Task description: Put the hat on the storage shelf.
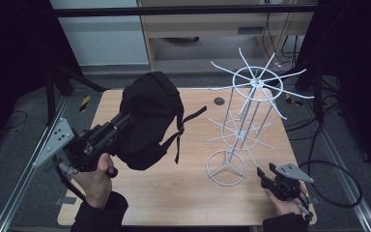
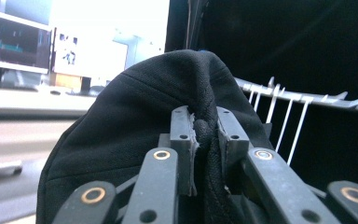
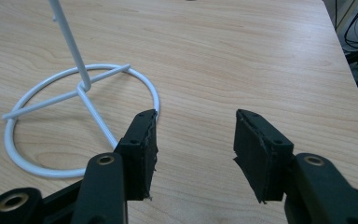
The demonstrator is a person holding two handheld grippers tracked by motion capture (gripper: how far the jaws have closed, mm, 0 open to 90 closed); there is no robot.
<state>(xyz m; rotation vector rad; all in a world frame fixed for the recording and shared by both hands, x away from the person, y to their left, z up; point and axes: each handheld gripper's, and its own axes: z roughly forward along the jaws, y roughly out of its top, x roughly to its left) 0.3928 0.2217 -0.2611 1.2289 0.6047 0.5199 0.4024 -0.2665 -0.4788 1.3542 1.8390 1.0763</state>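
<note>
While the left tongs (image 1: 121, 121) pinch a woven strap of the soft black bag (image 1: 149, 118), held above the wooden desk's (image 1: 183, 193) left half, the right tongs (image 3: 193, 140) gape empty just beside the white wire rack's (image 1: 244, 121) ring base near the right edge.

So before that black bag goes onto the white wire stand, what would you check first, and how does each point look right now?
1. Left gripper has a firm hold on the black bag: ok, jaws pinch a fold of its fabric.
2. Bag lifted off the table: ok in the high view.
3. Loose straps free of the stand's prongs: ok, they dangle apart from them.
4. White wire stand upright: ok, its ring base lies flat on the wood.
5. Right gripper ready to steady the stand: not ok, jaws open beside the base, gripping nothing.
6. Which prong suits the bag: cannot tell.
</note>
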